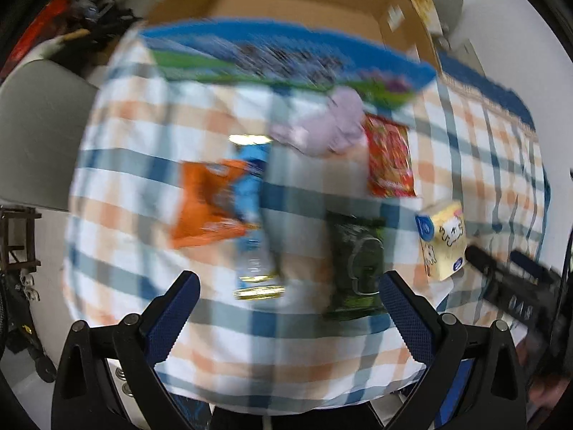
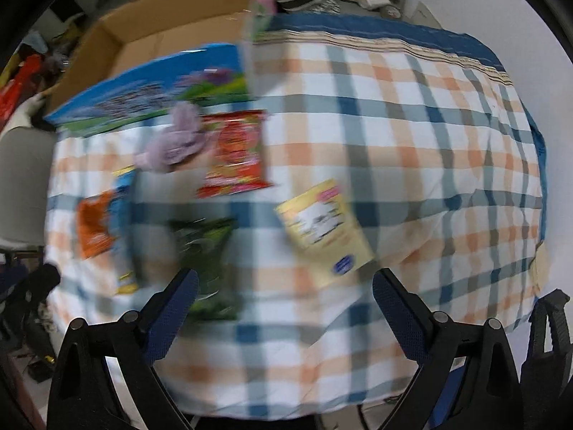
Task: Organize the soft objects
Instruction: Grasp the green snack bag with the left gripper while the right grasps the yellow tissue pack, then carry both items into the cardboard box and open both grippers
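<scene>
Both tools are hanging open over the near edge of the checked surface (image 2: 394, 143), empty: the left tool (image 1: 288, 295) is pointing between the blue packet (image 1: 254, 222) and the green pouch (image 1: 358, 268), and the right tool (image 2: 284, 292) is standing with the green pouch just inside its left finger and the yellow tissue pack (image 2: 324, 231) just beyond its right one. The views are smearing with motion, so labels are unreadable. Farther in, an orange packet (image 1: 206, 208) is lying against the blue one on the left, a red packet (image 1: 390, 157) is sitting right of centre, and a lilac cloth (image 1: 322, 125) is bunching beside it. At the far edge a big blue bag (image 1: 286, 53) is lying in front of an open carton (image 1: 297, 3), probably the bin. To do this well, each tool should probably be settling first, then closing across a pouch's narrow width, pinching slack film rather than contents, and starting with the nearest pieces.
</scene>
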A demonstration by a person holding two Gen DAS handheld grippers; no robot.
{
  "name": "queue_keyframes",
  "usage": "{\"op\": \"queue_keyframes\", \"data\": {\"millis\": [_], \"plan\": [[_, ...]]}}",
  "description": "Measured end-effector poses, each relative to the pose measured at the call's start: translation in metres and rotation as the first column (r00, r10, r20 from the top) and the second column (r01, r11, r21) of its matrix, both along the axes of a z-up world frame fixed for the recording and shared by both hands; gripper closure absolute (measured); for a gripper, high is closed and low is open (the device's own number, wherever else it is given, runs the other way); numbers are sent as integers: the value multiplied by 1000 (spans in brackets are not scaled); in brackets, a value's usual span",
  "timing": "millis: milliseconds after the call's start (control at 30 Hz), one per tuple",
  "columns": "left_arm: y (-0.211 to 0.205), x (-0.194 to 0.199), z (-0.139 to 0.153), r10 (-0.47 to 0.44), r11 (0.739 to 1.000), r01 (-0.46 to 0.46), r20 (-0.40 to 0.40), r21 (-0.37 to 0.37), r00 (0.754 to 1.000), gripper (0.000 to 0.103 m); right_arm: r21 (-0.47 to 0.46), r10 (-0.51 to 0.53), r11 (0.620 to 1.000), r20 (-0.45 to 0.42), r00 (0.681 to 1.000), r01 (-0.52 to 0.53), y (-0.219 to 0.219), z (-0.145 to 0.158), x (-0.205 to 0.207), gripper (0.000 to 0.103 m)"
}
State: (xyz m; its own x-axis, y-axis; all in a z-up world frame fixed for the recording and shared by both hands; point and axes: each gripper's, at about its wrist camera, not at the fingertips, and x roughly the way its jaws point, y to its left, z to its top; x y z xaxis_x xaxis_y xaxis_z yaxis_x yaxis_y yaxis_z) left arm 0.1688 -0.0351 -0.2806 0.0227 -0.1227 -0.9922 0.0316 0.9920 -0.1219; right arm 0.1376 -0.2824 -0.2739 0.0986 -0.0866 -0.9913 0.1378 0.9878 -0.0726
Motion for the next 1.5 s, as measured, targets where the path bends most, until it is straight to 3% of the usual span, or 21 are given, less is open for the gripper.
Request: {"op": "queue_keyframes", "data": {"millis": [67, 167, 333, 500, 667, 700, 767, 1000, 1267, 1500], "plan": [[-21, 5, -23, -26, 1000, 26, -43, -6, 999, 0, -34, -2, 999, -39, 999, 1, -18, -17, 10, 3], [-49, 8, -56, -67, 998, 66, -109, -19, 992, 1, -10, 9, 1000, -108, 994, -11, -39, -40, 19, 3], [-78, 9, -94, -103, 995, 103, -170, -6, 980, 13, 6, 75, 997, -183, 980, -76, -45, -72, 28, 3], [-85, 7, -120, -92, 995, 100, -206, 30, 974, 48, 56, 106, 994, -225, 969, -96, -46, -97, 32, 3], [-86, 3, -132, -73, 995, 84, -197, 50, 978, 65, 84, 128, 990, -257, 958, -110, -45, -122, 34, 5], [-86, 3, -132, -67, 996, 78, -192, 50, 979, 67, 80, 127, 991, -267, 955, -109, -43, -127, 34, 16], [-86, 2, -125, -60, 996, 71, -164, 62, 985, 68, 84, 112, 992, -296, 949, -91, -44, -140, 32, 28], [-88, -2, -87, -53, 994, 58, -49, 95, 997, 69, 102, 92, 993, -261, 961, -67, -55, -130, 27, 36], [-85, -18, -31, -38, 997, 32, 75, 75, 996, 70, 161, 119, 983, -189, 975, -88, -62, -98, 17, 38], [-90, 11, 26, -26, 999, 18, 153, 50, 988, 70, 220, 121, 971, -116, 986, -93, -70, -47, 20, 38]]}}
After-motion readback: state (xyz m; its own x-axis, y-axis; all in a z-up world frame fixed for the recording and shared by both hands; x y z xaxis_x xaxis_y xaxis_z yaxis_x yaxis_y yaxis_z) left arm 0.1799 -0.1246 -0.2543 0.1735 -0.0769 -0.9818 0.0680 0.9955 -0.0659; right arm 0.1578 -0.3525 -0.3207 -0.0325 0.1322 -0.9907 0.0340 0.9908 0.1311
